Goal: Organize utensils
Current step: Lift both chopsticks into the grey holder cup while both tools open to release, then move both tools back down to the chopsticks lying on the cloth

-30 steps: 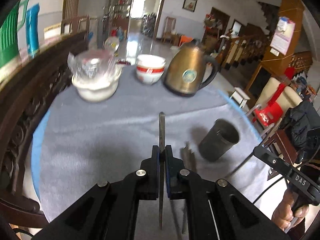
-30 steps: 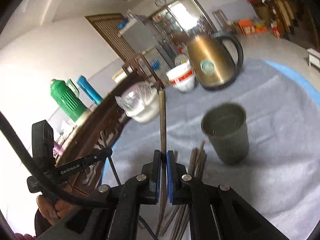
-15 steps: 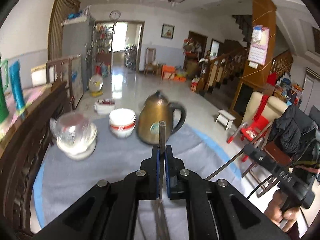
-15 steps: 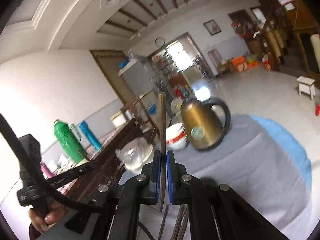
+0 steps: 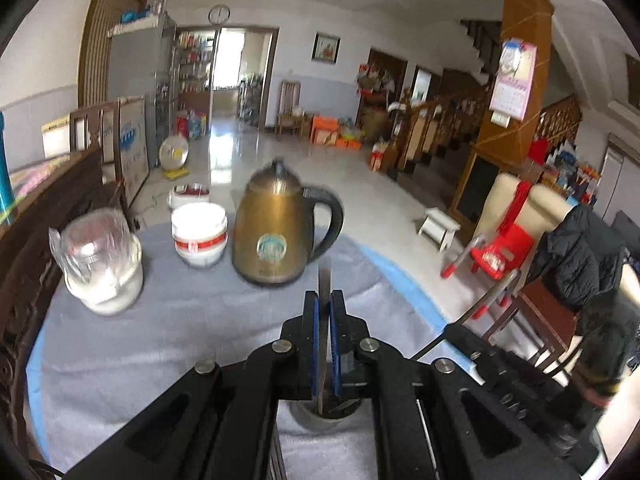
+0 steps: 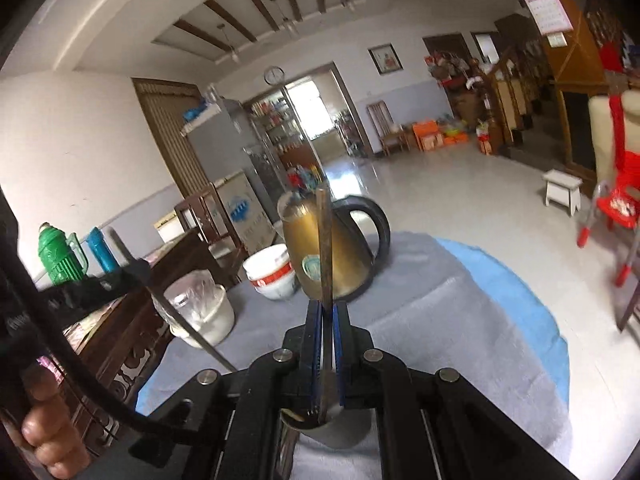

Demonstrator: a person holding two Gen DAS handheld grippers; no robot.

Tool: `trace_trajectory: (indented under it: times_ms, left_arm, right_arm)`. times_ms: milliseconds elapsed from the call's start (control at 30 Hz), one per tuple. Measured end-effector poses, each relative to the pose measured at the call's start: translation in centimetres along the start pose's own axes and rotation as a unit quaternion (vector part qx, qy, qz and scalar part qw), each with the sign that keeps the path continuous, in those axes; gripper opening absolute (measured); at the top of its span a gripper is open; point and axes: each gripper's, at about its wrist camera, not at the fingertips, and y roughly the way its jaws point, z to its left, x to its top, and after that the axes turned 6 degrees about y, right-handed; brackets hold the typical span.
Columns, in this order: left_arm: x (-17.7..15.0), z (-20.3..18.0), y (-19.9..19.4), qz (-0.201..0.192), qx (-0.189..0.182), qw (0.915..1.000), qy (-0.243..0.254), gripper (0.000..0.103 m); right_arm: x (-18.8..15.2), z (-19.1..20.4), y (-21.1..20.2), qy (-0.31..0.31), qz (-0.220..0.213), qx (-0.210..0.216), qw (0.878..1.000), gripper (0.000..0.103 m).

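My left gripper (image 5: 323,304) is shut on a dark chopstick (image 5: 324,280) held upright; its lower end reaches into the grey metal cup (image 5: 326,420) just below the jaws. My right gripper (image 6: 327,312) is shut on another brown chopstick (image 6: 325,248), also upright, with its lower end in the same cup (image 6: 340,428). The left gripper's body (image 6: 100,288) and its chopstick show at the left of the right wrist view. The right gripper's body (image 5: 492,352) shows at the right of the left wrist view.
On the grey cloth (image 5: 180,332) of the round table stand a brass kettle (image 5: 276,232), stacked white bowls with a red band (image 5: 199,236) and a white bowl holding a bagged jar (image 5: 100,264). A dark wooden bench (image 5: 44,216) flanks the left.
Both grippers have swung from looking down at the table to looking level across it, standing their chopsticks upright. They have moved over the cup, and the chopsticks' lower ends now sit in it.
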Motion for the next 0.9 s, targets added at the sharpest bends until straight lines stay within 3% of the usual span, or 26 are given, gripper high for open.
trace_trajectory:
  times_ms: [200, 267, 300, 333, 433, 467, 500, 533, 567, 633, 900]
  left_arm:
    - [-2.1, 0.2, 1.3, 0.036, 0.020, 0.9992, 0.003, 0.007]
    - [-2.7, 0.1, 1.2, 0.047, 0.032, 0.9983, 0.013, 0.021]
    - [-3.1, 0.1, 1.0, 0.053, 0.040, 0.9976, 0.017, 0.045]
    - [-3.5, 0.1, 0.7, 0.053, 0.055, 0.9969, 0.021, 0.059]
    - [-4.7, 0.4, -0.2, 0.046, 0.096, 0.9934, 0.044, 0.060]
    - [-5.1, 0.5, -0.4, 0.051, 0.108, 0.9916, 0.050, 0.060]
    - [-5.8, 0.7, -0.6, 0.057, 0.124, 0.9890, 0.056, 0.060]
    - [-6.2, 0.9, -0.7, 0.061, 0.132, 0.9876, 0.059, 0.060]
    - [-6.8, 1.2, -0.9, 0.066, 0.144, 0.9854, 0.062, 0.060]
    - [-7.7, 1.7, -1.2, 0.071, 0.159, 0.9828, 0.063, 0.060]
    - [-10.1, 3.4, -2.1, 0.083, 0.180, 0.9785, 0.057, 0.060]
  right_arm:
    - [-1.4, -1.9, 0.5, 0.030, 0.028, 0.000, 0.999, 0.008]
    - [-1.4, -2.1, 1.0, 0.043, 0.037, 0.007, 0.998, 0.009]
    - [-1.5, -2.4, 0.9, 0.053, 0.043, 0.010, 0.998, 0.009]
    - [-1.7, -2.3, 1.1, 0.058, 0.047, 0.011, 0.997, 0.009]
    - [-2.3, -2.8, 0.9, 0.081, 0.061, 0.026, 0.995, 0.017]
    - [-2.5, -2.9, 0.8, 0.085, 0.060, 0.028, 0.994, 0.028]
    - [-2.9, -3.2, 0.4, 0.093, 0.057, 0.031, 0.994, 0.046]
    - [-3.2, -3.5, 0.3, 0.099, 0.052, 0.035, 0.993, 0.057]
    - [-3.7, -3.7, -0.3, 0.106, 0.040, 0.040, 0.993, 0.060]
    - [-4.3, -3.7, -0.9, 0.105, 0.035, 0.036, 0.993, 0.060]
    - [-6.3, -1.2, -2.3, 0.059, 0.050, 0.043, 0.996, 0.040]
